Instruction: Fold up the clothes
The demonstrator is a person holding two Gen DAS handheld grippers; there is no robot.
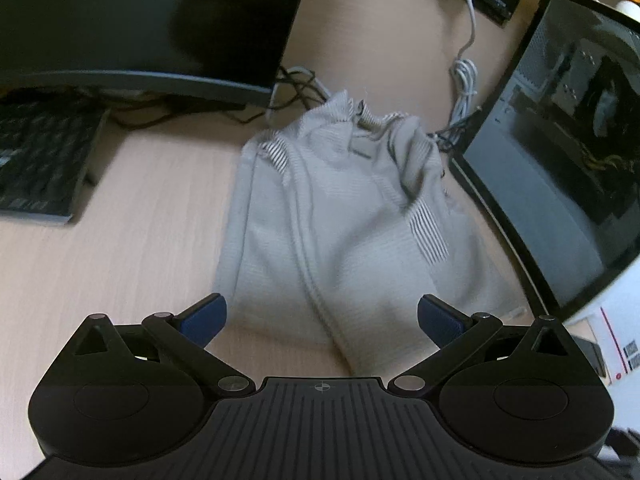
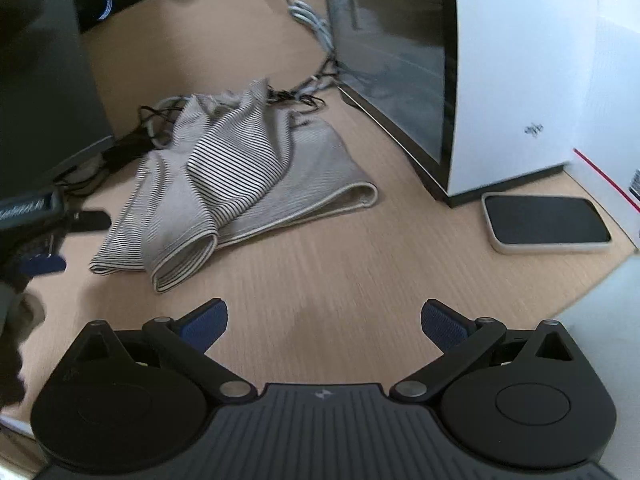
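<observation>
A striped beige garment (image 2: 240, 184) lies crumpled on the wooden surface (image 2: 360, 280) between monitor (image 1: 120, 20) and computer case (image 2: 500, 60). Both grippers — left gripper (image 1: 322, 314), right gripper (image 2: 324, 318) — are spread, holding nothing. Best approach: pinch opposite hem corners, then flatten before folding.

nothing legible: a small dark logo (image 2: 533, 129) on the white computer case (image 2: 516, 80) and barcode labels (image 1: 632, 354) on a box are too blurred.
</observation>
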